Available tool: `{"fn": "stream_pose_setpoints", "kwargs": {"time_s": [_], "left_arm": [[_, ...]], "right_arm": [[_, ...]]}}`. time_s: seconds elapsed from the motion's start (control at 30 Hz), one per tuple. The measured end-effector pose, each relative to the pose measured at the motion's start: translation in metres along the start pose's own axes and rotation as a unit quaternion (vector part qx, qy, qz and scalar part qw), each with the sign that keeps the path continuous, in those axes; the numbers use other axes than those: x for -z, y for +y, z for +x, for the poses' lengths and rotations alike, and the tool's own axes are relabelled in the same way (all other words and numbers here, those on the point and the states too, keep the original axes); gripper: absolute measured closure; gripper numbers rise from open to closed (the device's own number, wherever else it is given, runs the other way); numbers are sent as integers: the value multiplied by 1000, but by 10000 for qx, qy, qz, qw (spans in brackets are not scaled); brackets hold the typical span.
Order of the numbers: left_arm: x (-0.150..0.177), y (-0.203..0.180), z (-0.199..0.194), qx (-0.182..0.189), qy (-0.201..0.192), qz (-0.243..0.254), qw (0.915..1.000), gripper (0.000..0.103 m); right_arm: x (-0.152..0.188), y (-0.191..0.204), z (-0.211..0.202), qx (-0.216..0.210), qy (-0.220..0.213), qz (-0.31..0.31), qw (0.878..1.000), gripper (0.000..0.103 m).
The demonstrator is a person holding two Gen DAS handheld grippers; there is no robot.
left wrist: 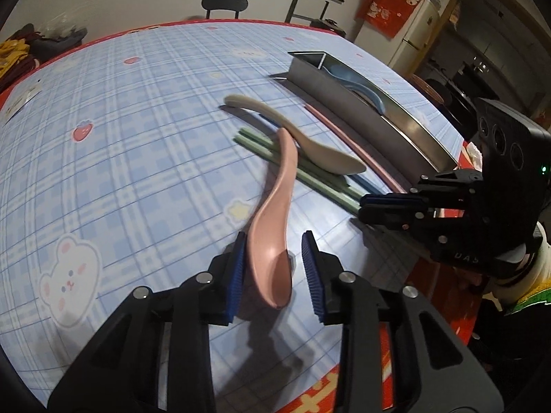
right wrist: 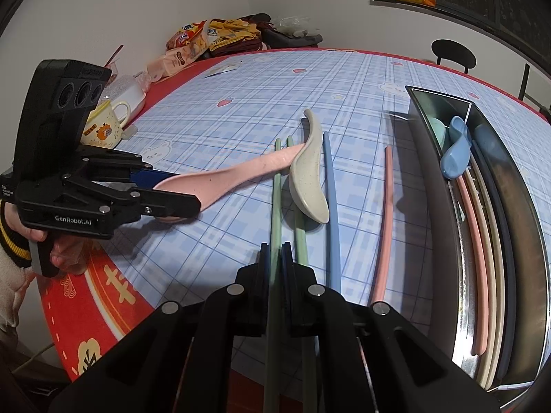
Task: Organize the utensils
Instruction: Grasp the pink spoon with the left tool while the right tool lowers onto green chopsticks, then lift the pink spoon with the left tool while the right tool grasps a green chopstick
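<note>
At the lower centre of the left wrist view, the left gripper [left wrist: 275, 275] straddles the bowl of the pink plastic spoon [left wrist: 275, 227]; its left pad touches, its right stands apart. The right gripper [right wrist: 275, 268], bottom centre of its own view, is clamped on a green chopstick [right wrist: 275, 206]. The steel tray [right wrist: 509, 213] fills the right edge.

open: tablecloth [left wrist: 120, 179] left | blocked: utensil pile [left wrist: 310, 144]; metal tray [left wrist: 361, 117] right

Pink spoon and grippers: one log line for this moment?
left gripper: open around pink spoon | right gripper: shut on green chopstick | tray: partly filled
</note>
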State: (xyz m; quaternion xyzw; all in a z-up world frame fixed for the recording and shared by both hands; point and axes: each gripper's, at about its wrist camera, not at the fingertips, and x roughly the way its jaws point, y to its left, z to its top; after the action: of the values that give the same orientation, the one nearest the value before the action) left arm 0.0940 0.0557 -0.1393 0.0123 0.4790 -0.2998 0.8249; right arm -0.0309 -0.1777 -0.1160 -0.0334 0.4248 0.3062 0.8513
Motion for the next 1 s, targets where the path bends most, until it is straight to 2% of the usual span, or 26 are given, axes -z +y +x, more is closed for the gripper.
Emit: {"fn": "stream_pose_setpoints", "kwargs": {"time_s": [0.13, 0.23, 0.27, 0.4, 0.63, 1.0], "left_arm": [[-8, -4, 8, 31, -6, 13, 10000, 70], [-13, -4, 13, -19, -46, -51, 10000, 81], [-15, -2, 14, -4, -69, -101, 9999, 82], [-17, 0, 17, 43, -157, -176, 9997, 82], [-11, -7, 18, -142, -369, -37, 9992, 83], [-5, 5, 9, -220, -615, -404, 9970, 86]], "right_arm": [[0, 0, 0, -7, 0, 6, 10000, 96], [0, 0, 0, -5, -1, 3, 10000, 96], [0, 0, 0, -4, 0, 2, 10000, 96], [0, 0, 0, 4, 0, -4, 10000, 96], [0, 0, 1, 26, 6, -24, 10000, 95], [-1, 3, 2, 142, 18, -101, 9998, 95]]}}
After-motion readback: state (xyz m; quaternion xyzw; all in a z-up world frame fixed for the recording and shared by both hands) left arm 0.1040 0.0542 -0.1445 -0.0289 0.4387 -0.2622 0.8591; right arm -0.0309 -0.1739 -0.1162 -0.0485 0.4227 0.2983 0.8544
